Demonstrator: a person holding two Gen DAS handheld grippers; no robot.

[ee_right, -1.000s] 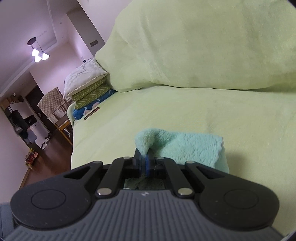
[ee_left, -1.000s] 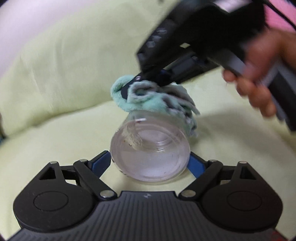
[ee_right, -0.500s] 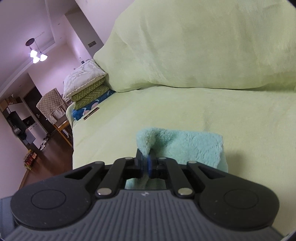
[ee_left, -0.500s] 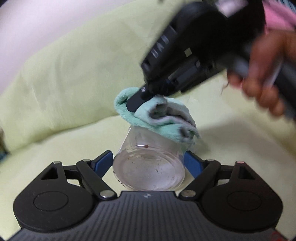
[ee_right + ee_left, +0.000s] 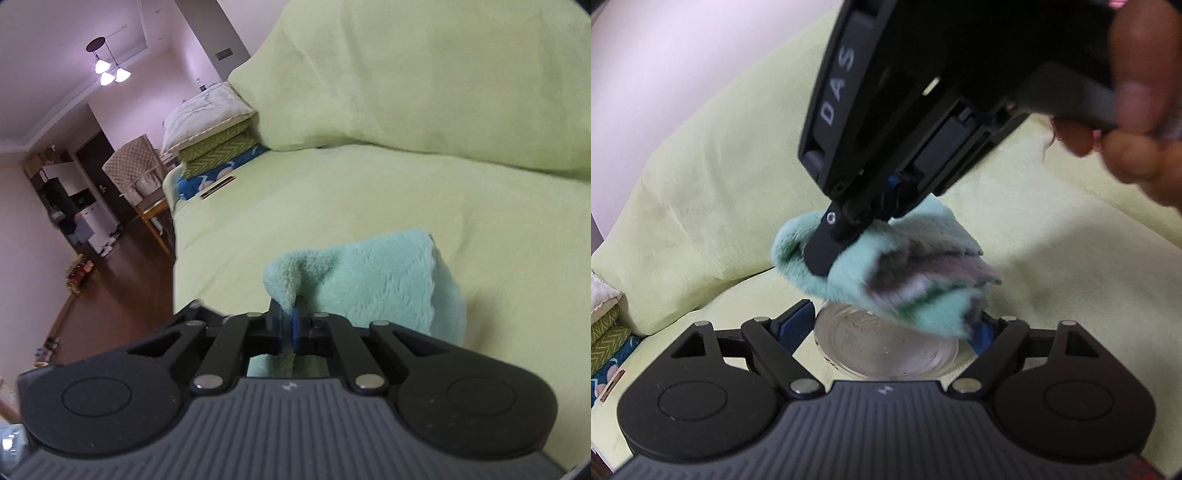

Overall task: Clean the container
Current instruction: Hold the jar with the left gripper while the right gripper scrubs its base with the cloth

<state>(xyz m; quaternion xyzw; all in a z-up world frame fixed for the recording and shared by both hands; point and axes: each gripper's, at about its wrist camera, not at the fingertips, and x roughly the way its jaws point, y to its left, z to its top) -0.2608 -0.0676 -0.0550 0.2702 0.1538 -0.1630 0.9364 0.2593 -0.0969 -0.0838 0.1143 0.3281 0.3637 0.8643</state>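
Right now I am in the wiping step, judging by how things lie. Through my left wrist camera, my left tongs [image 5: 888,325] have the clear container [image 5: 886,349] between their blue pads and are closing on it; the pads sit at its two sides, and it looks held, its round end facing the camera over the pale green sofa [image 5: 701,177]. My right tongs [image 5: 827,254] come down from above, a hand [image 5: 1137,122] on their handle, clamped on a teal cloth [image 5: 905,280] that is bunched over the container's far end. The cloth is blurred, so I cannot tell how much of it is inside. Specks show on the clear plastic, so I judge the job unfinished; next I need to work the cloth around the wall while my left grip stays firm enough not to let the container roll.

Through my right wrist camera, the right tongs [image 5: 286,328] are pinched shut on a fold of the cloth [image 5: 373,280]. The container is hidden here beneath cloth and tongs. This view alone shows the sofa's left end, with stacked cushions [image 5: 214,147] and the room beyond.
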